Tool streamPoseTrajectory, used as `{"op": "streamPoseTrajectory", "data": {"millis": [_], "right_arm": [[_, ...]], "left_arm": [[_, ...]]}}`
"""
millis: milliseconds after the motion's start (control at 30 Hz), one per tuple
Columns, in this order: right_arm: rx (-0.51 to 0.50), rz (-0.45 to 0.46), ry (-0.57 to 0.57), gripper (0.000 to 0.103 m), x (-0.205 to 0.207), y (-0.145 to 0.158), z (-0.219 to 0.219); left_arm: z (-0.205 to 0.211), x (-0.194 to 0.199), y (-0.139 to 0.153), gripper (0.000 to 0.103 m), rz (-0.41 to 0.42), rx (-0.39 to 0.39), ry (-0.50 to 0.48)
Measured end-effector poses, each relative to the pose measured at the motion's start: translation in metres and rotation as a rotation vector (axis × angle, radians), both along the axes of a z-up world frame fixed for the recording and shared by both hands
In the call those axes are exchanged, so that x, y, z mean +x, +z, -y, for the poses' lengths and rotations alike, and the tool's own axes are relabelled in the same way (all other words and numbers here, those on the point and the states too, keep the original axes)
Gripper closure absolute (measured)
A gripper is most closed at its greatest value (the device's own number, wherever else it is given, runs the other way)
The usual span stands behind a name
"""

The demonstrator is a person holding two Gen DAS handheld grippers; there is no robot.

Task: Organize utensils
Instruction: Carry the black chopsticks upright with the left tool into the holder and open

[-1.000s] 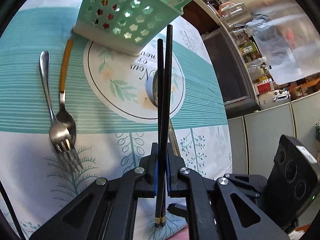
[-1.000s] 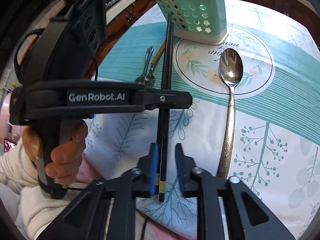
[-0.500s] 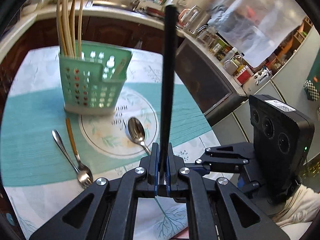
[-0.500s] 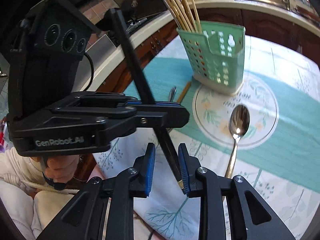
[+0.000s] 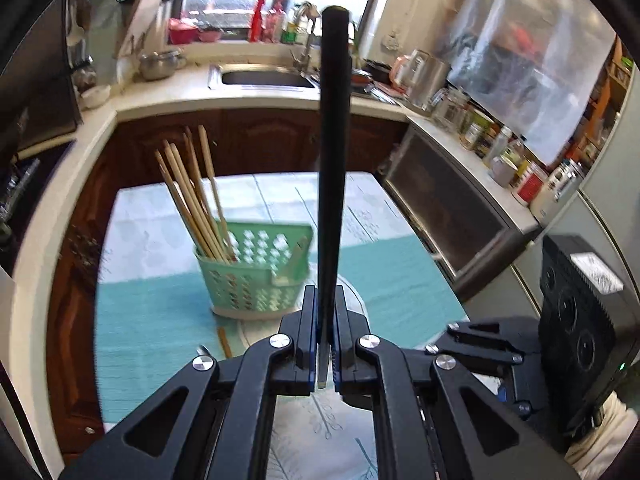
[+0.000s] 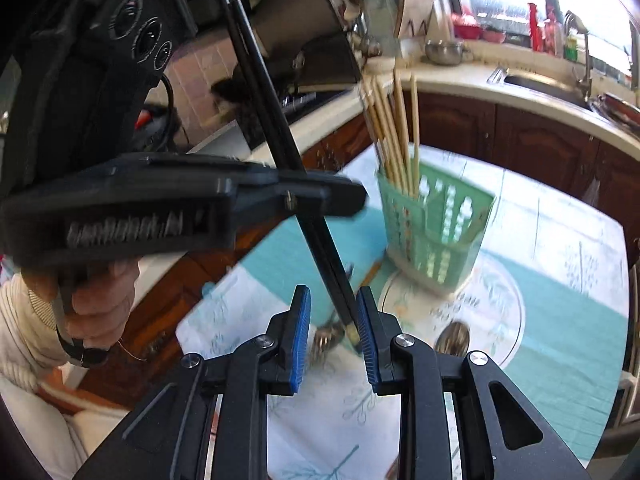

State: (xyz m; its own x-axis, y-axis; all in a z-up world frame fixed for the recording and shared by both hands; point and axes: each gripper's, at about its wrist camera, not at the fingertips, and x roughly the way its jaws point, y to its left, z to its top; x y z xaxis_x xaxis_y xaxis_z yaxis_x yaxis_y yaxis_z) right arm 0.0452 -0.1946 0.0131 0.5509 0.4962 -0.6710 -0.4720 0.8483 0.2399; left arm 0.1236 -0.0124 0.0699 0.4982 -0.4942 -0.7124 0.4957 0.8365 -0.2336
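L gripper (image 5: 325, 336) jaws clamped on black chopsticks (image 5: 333, 152), held upright above the surface (image 5: 152, 280). R gripper (image 6: 333, 332) jaws wide, chopstick ends between them, w/o grip. Green basket (image 5: 256, 276) w/ bamboo chopsticks (image 5: 192, 200) sits at 11 o'clock of L gripper. Spoon (image 6: 452, 338) lies near basket.

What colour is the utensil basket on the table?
Mint green basket with flower-shaped holes; clearest in the left wrist view.
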Motion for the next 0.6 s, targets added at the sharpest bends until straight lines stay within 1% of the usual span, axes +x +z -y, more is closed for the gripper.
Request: {"op": "streamPoseTrajectory", "data": {"millis": [100,167,300,433,533,600], "right_arm": [[0.02,0.019,-0.071,0.078,0.009,0.012,0.01],[0.025,0.018,-0.127,0.078,0.015,0.016,0.017],[0.033,0.023,-0.241,0.078,0.032,0.024,0.031],[0.068,0.01,-0.329,0.078,0.049,0.021,0.045],[0.079,0.01,-0.369,0.078,0.057,0.014,0.053],[0.084,-0.008,-0.375,0.078,0.061,0.008,0.057]], "left_arm": [[-0.008,0.014,0.03,0.1,0.051,0.019,0.055],[-0.005,0.027,0.046,0.1,0.078,0.022,0.082],[-0.005,0.049,0.066,0.1,0.125,0.014,0.127],[0.0,0.069,0.062,0.1,0.15,0.027,0.161],[0.007,0.081,0.049,0.1,0.176,0.052,0.185],[0.012,0.091,0.039,0.1,0.178,0.057,0.192]]}}
